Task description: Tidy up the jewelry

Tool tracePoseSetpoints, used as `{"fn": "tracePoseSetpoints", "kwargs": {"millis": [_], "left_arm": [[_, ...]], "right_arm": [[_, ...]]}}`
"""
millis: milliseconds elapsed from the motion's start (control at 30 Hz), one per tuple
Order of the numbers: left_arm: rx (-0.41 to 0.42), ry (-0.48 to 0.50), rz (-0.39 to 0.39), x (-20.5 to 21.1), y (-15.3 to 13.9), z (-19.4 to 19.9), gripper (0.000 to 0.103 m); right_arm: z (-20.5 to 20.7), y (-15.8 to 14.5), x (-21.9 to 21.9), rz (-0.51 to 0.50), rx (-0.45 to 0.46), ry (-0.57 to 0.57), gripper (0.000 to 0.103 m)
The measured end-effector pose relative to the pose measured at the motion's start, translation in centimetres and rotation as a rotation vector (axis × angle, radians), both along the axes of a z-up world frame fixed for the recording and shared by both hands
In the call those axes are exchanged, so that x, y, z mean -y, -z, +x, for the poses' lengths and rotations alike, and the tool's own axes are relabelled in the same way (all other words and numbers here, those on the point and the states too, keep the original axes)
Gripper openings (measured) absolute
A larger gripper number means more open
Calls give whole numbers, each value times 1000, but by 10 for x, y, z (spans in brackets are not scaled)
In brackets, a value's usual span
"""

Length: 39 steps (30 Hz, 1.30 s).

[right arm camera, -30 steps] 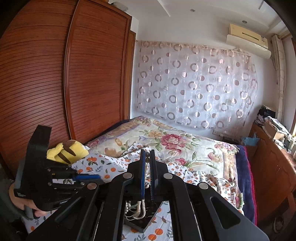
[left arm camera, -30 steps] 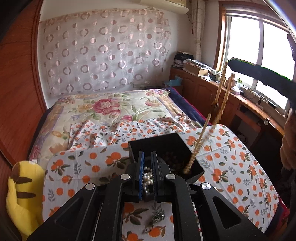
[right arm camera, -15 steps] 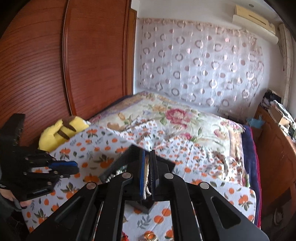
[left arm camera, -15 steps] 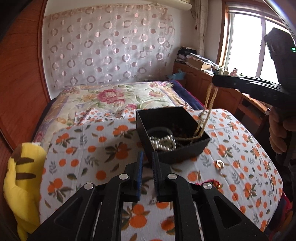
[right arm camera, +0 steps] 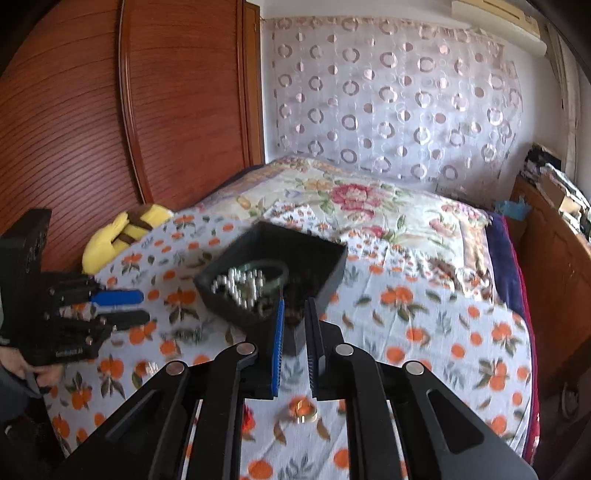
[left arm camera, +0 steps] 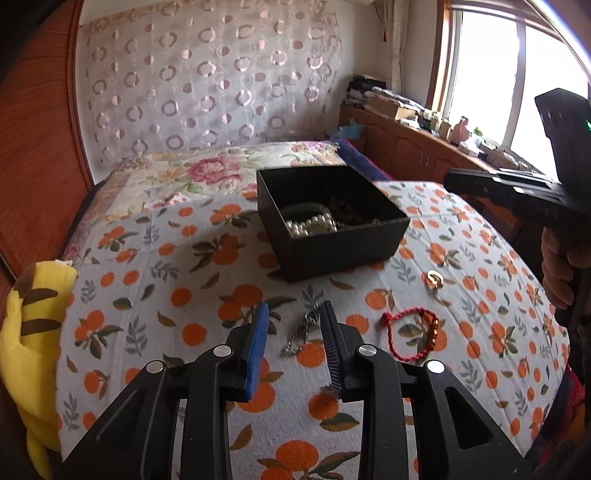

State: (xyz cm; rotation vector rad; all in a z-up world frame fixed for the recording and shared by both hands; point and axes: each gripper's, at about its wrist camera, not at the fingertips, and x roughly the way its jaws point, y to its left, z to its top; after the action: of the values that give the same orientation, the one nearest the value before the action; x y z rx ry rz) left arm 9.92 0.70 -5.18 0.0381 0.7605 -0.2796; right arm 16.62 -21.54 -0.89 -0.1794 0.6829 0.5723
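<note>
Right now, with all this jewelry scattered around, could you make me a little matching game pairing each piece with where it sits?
Things:
1. pearl bracelet
2. red cord bracelet
3. gold ring
4. silver chain

Places:
A. between the left gripper's open fingers
B. inside the black box
C. on the cloth, right of the box's near corner
D. on the cloth, right of the left gripper

Pairs: 1-B, 2-D, 3-C, 4-A

This is a bedroom in a home. A bed (left arm camera: 207,173) with a floral quilt and an orange-print sheet (left arm camera: 184,280) fills the middle, with a yellow plush toy (right arm camera: 125,229) at its edge and a wooden ribbed wardrobe (right arm camera: 122,110) beside it. A sheer circle-patterned curtain (right arm camera: 399,107) covers the far wall, an air conditioner (right arm camera: 495,14) hangs above, and cluttered wooden cabinets (left arm camera: 402,144) run under a bright window (left arm camera: 491,66).
</note>
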Motion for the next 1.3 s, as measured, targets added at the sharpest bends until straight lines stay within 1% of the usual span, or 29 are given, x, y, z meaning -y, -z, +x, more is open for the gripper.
{"fn": "tracePoseSetpoints", "kwargs": {"millis": [67, 133, 167, 200, 333, 467, 600, 667, 767, 833, 900, 1033, 1200, 1233, 1267, 1300], "left_arm": [[-14, 5, 7, 2, 6, 1, 28], [-24, 5, 11, 3, 10, 2, 31], [-28, 4, 12, 3, 12, 2, 34], [-30, 2, 14, 3, 13, 3, 35], [-38, 1, 25, 4, 17, 2, 35], [-45, -1, 27, 5, 21, 2, 36], [-48, -1, 26, 6, 22, 3, 36], [-46, 0, 23, 7, 21, 2, 36], [-44, 1, 19, 6, 21, 0, 36], [-44, 0, 20, 7, 21, 0, 36], [-44, -1, 24, 7, 21, -1, 36], [-41, -1, 24, 7, 20, -3, 36], [-36, 0, 25, 7, 18, -3, 36], [-36, 1, 25, 8, 18, -3, 36], [-35, 2, 26, 8, 18, -2, 36], [-35, 5, 26, 9, 18, 0, 36]], "right_arm": [[-6, 12, 1, -8, -26, -5, 15], [-13, 25, 0, -17, -49, -11, 24], [-16, 30, 0, -18, -59, -16, 25], [-21, 36, -2, -18, -71, -26, 25], [-37, 53, -15, -38, -107, -59, 25], [-51, 67, -31, -55, -132, -61, 25], [-53, 76, -43, -112, -128, -46, 25], [-53, 80, -45, -124, -136, -49, 26], [-52, 83, -44, -171, -129, -36, 28], [-50, 86, -41, -184, -146, -34, 35], [-51, 86, -35, -189, -141, -24, 38], [-54, 87, -22, -203, -148, -11, 38], [-54, 89, -8, -196, -167, 3, 37], [-54, 89, -7, -185, -175, -5, 27], [-55, 90, -7, -174, -182, -17, 21], [-56, 91, -7, -157, -189, -33, 18]]}}
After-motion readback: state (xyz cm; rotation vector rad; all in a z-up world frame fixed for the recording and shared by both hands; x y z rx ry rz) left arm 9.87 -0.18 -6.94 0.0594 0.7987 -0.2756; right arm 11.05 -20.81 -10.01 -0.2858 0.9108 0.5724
